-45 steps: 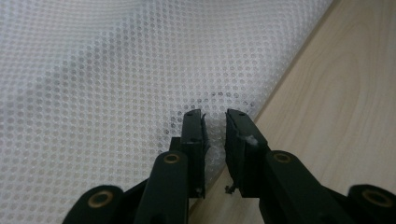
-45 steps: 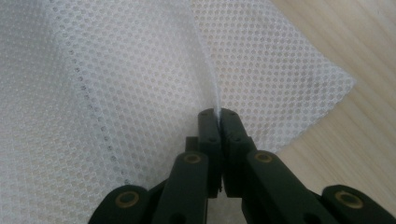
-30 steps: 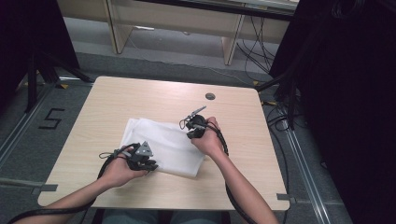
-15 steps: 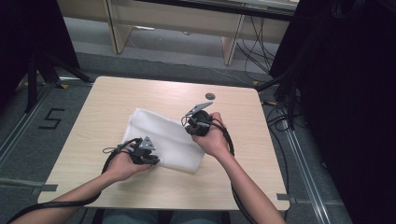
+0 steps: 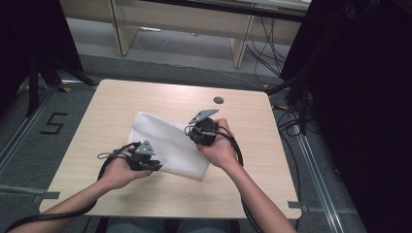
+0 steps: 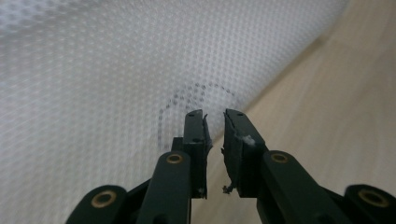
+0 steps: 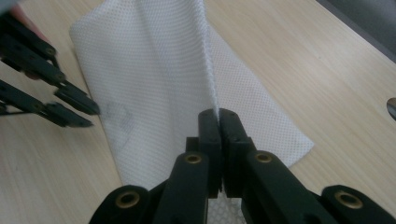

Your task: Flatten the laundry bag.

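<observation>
A white mesh cloth [image 5: 165, 145] lies on the wooden table [image 5: 121, 97], near its middle. My right gripper [image 5: 190, 132] is shut on the cloth's right side. In the right gripper view its jaws [image 7: 218, 113] pinch a raised fold of the cloth [image 7: 154, 70], which rises as a ridge away from them. My left gripper [image 5: 158, 166] is at the cloth's near left edge. In the left gripper view its jaws [image 6: 215, 116] stand a little apart with nothing between them, just over the cloth [image 6: 93, 70] where it meets bare table. The right gripper view also shows the left gripper [image 7: 88, 116], open.
A small dark round grommet [image 5: 218, 100] sits in the table beyond the right hand. Bare wood surrounds the cloth on all sides. On the floor are a "5" marking [image 5: 53, 124] at the left and cables [image 5: 291, 126] at the right.
The cloth's far left corner has shifted and its outline has narrowed as the right gripper holds its fold up. Both hands have stayed nearly in place.
</observation>
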Action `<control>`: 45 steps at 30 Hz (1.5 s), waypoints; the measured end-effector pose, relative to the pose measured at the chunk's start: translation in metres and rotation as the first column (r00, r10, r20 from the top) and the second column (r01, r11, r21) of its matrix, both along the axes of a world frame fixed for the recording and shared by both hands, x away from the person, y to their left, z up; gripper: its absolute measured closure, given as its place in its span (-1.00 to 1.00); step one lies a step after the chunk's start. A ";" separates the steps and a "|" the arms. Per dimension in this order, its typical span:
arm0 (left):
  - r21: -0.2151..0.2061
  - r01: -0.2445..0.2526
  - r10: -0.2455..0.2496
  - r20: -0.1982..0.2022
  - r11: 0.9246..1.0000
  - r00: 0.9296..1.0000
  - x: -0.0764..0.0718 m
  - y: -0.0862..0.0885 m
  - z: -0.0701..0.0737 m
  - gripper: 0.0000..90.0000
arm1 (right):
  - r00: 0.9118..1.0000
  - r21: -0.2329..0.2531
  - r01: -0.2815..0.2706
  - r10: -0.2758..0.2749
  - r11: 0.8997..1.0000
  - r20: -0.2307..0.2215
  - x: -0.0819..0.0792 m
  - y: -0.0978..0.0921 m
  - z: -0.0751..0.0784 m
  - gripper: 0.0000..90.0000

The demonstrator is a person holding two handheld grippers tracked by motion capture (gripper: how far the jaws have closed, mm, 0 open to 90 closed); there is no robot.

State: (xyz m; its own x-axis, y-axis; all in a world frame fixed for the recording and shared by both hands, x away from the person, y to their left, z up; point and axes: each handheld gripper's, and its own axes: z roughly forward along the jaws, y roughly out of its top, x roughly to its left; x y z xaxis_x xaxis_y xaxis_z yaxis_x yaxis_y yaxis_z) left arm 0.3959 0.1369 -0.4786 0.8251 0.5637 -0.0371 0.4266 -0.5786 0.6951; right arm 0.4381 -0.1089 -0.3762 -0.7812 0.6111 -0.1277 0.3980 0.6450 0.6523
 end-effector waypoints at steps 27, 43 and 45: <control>0.063 -0.085 0.088 -0.048 0.994 0.995 0.028 0.003 -0.015 0.81 | 0.996 -0.009 -0.054 0.054 0.999 0.071 -0.014 0.004 0.014 0.99; -0.094 -0.243 0.251 0.082 0.965 0.965 -0.039 0.100 0.020 0.20 | 0.990 -0.032 -0.129 0.130 0.991 0.053 -0.054 0.008 -0.004 0.99; -0.109 -0.279 0.291 0.113 0.954 0.950 -0.041 0.108 0.026 0.18 | 0.989 -0.028 -0.142 0.143 0.989 0.048 -0.062 0.010 -0.008 0.99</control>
State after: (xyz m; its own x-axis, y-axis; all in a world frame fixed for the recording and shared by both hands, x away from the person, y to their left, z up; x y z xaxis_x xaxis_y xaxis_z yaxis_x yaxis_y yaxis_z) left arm 0.3551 0.2450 -0.4523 0.6315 0.7753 -0.0051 0.4703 -0.3778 0.7975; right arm 0.3760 -0.0992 -0.3840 -0.8525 0.4901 -0.1820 0.2685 0.7090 0.6521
